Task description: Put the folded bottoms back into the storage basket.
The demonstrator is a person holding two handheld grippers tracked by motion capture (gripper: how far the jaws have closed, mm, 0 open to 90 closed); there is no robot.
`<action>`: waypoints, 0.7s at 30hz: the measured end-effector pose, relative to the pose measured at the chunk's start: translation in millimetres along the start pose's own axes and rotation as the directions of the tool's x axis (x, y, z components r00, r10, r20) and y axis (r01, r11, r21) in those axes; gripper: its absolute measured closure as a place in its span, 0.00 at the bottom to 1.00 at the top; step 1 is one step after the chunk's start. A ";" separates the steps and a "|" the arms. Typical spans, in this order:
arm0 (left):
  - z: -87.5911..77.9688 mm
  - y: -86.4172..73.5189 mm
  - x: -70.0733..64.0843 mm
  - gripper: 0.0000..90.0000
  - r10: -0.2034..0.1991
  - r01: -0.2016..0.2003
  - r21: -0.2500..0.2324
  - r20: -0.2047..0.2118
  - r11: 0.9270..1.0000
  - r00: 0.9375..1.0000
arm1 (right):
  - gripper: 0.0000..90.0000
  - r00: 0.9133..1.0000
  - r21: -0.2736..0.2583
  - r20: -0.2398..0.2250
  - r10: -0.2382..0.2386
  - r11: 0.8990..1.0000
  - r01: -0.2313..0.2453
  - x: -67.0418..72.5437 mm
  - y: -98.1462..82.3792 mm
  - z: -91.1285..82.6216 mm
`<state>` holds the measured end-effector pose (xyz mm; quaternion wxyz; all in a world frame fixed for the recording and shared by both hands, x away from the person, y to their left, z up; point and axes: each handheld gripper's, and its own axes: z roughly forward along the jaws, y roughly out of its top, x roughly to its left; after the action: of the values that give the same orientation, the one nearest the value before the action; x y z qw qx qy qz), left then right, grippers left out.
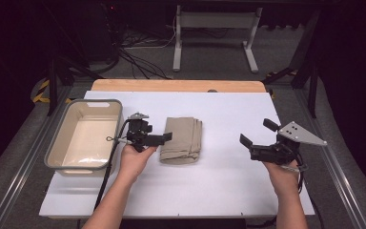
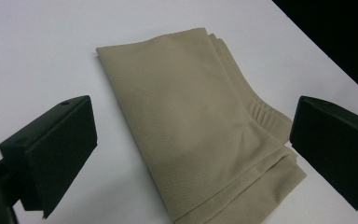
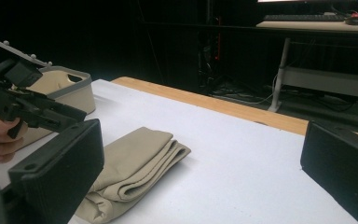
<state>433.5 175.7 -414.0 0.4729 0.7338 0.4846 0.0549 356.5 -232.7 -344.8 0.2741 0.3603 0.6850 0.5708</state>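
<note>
— Lying flat near the middle of the white table [image 1: 228,191], that folded beige cloth [image 1: 181,140]: is anything holding it?

— No. It rests on the table by itself, folded in several layers, with its stacked edges showing in the right gripper view.

— Where is the left gripper [image 1: 159,139]?

— Just beside the cloth's left edge, pointing at it. In the left gripper view the cloth [image 2: 200,135] lies ahead between the two black jaws, which stand wide apart and grip nothing.

— And the right gripper [image 1: 257,135]?

— Well apart from the cloth, off to its right, held above the table. Its jaws are also spread wide and empty; in its own view the cloth [image 3: 130,172] lies ahead at the left.

— Anything else nearby?

— A beige tub [image 1: 59,143] sits at the table's left edge, just beyond the left hand [image 1: 134,160].
</note>
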 end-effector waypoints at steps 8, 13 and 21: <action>11.4 -0.6 1.3 0.01 -0.011 0.011 0.032 -0.005 0.999 1.000 | 0.00 1.000 -0.001 -0.001 -0.002 1.000 0.002 0.3 0.1 0.0; 17.3 -0.8 2.4 0.01 -0.020 0.020 0.051 -0.008 0.999 1.000 | 0.00 1.000 -0.002 0.000 0.002 1.000 -0.002 -0.2 0.3 -0.4; 28.8 -2.6 3.5 0.02 -0.046 0.047 0.084 -0.012 0.995 0.999 | 0.00 1.000 -0.001 -0.003 0.000 1.000 0.000 0.2 0.6 -0.4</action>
<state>449.1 160.2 -432.9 0.4403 0.7414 0.5057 0.0270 356.1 -232.7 -344.1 0.2736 0.3593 0.6850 0.5717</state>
